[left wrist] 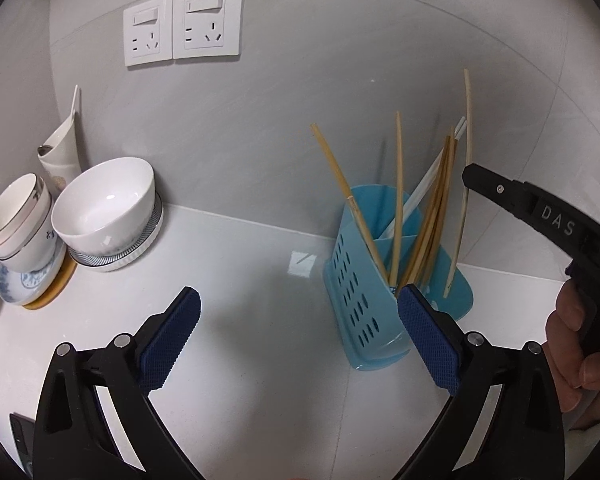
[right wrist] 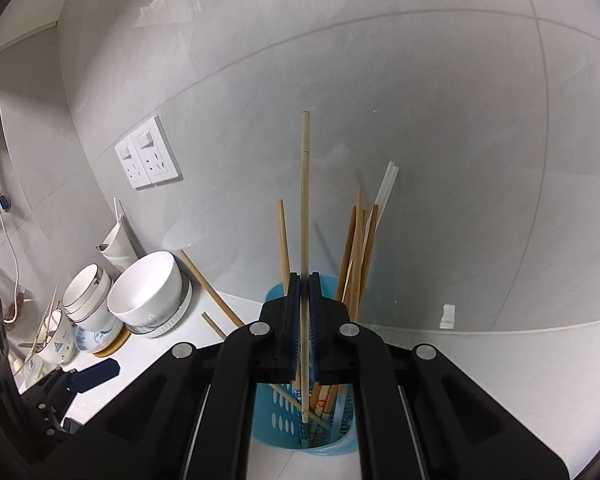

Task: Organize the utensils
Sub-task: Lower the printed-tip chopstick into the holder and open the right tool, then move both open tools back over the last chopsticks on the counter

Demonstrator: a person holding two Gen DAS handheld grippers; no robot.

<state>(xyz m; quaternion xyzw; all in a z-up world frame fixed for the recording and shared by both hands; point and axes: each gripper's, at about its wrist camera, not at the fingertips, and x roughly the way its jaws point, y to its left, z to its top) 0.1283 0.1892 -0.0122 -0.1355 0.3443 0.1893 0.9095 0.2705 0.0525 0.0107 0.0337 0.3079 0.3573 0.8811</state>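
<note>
Worktop point(left wrist: 240, 248) is glossy white; the blue holder point(left wrist: 352, 280) stands on it near the wall, light and top-heavy with chopsticks, so a sideways nudge likely tips or slides it. Bowls point(left wrist: 104, 208) are stacked well apart at left, low risk. Left tongs point(left wrist: 300, 300) gape wide, empty, one pad just beside the holder's rim: contact risk. Right tongs point(right wrist: 305, 280) are clamped on one chopstick point(right wrist: 305, 200), tip over the holder; it may pivot and miss the compartment.

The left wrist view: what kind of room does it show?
Probably a home kitchen: a white counter with stacked bowls, a blue chopstick holder, and tiled wall sockets.
</note>
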